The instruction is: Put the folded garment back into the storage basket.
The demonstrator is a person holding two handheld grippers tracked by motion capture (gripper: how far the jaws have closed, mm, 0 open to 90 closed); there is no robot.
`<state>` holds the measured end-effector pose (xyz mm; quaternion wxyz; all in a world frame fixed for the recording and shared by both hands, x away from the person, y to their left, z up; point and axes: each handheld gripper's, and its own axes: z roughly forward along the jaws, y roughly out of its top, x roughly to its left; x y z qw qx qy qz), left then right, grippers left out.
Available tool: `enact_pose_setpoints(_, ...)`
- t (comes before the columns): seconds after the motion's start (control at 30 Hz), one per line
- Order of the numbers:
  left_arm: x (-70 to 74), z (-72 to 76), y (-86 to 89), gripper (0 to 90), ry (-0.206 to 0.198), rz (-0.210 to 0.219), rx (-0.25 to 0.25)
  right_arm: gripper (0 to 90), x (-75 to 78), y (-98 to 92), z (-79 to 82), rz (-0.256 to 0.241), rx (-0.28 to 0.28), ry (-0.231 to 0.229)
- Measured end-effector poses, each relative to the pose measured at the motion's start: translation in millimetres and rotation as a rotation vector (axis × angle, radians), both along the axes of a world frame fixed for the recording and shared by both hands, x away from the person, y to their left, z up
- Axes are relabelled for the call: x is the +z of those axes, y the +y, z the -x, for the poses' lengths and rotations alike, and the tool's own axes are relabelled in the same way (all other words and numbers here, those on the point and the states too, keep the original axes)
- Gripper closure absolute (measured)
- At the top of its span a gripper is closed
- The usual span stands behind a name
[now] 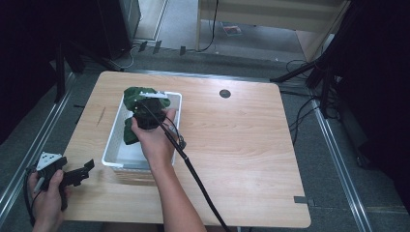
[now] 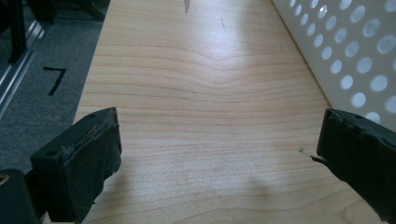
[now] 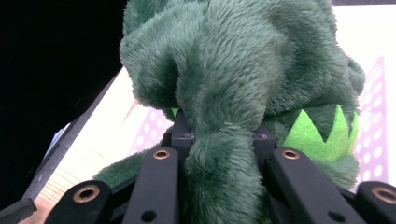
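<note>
My right gripper [image 3: 219, 140] is clamped on a dark green plush toy [image 3: 233, 65] with a lime zigzag felt collar [image 3: 322, 135], above the perforated white basket [image 3: 373, 116].

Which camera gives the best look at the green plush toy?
The right gripper view: the green plush toy is close up, pinched between the jaws. The high view shows it small over the white basket. The left gripper view shows the basket's wall.

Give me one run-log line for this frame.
right gripper: shut on green plush toy, over white basket | left gripper: open, empty, table edge
</note>
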<state>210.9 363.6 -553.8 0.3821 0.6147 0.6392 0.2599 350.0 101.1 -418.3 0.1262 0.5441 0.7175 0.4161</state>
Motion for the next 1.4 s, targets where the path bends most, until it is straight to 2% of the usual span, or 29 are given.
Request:
enact_pose_setpoints(0.17, -0.2, 0.1, 1.1, 0.7, -0.001, 0.008, 0.007, 72.1, -8.6, 4.7, -2.3, 0.005, -0.007, 0.005)
enact_pose_setpoints(0.53, -0.2, 0.0, 1.7, 0.7, -0.002, 0.014, 0.006, 70.2, -47.0, 12.8, -14.7, 0.081, -0.045, 0.041)
enact_pose_setpoints(0.7, -0.3, -0.1, 1.4, 0.7, -0.003, 0.014, 0.008, 69.1, -54.8, 15.7, -17.1, 0.086, -0.042, 0.066)
enact_pose_setpoints(0.73, -0.3, -0.2, 1.4, 0.7, -0.003, 0.015, 0.009, 68.2, -58.4, 17.5, -18.2, 0.089, -0.038, 0.084)
enact_pose_setpoints(0.8, -0.3, -0.1, 1.5, 0.7, -0.003, 0.015, 0.008, 67.9, -59.4, 18.1, -18.6, 0.094, -0.039, 0.085)
enact_pose_setpoints(0.93, -0.3, -0.1, 1.5, 0.7, -0.002, 0.015, 0.007, 67.2, -68.4, 20.0, -23.3, 0.123, -0.049, 0.111)
enact_pose_setpoints(1.07, -0.3, -0.1, 1.5, 0.7, -0.003, 0.016, 0.008, 66.6, -73.5, 19.9, -27.5, 0.127, -0.073, 0.137)
enact_pose_setpoints(1.17, -0.2, 0.0, 1.8, 0.7, -0.002, 0.017, 0.009, 61.2, -72.8, 18.0, -29.0, 0.112, -0.079, 0.128)
enact_pose_setpoints(1.27, -0.2, 0.0, 2.2, 0.7, 0.000, 0.019, 0.008, 51.3, -70.8, 17.5, -29.4, 0.124, -0.086, 0.133)
enact_pose_setpoints(1.33, -0.1, 0.0, 2.2, 0.7, -0.001, 0.019, 0.008, 44.7, -69.4, 16.3, -29.8, 0.110, -0.074, 0.141)
enact_pose_setpoints(1.4, -0.1, 0.0, 2.1, 0.7, -0.001, 0.019, 0.007, 42.5, -67.6, 15.5, -29.5, 0.111, -0.077, 0.138)
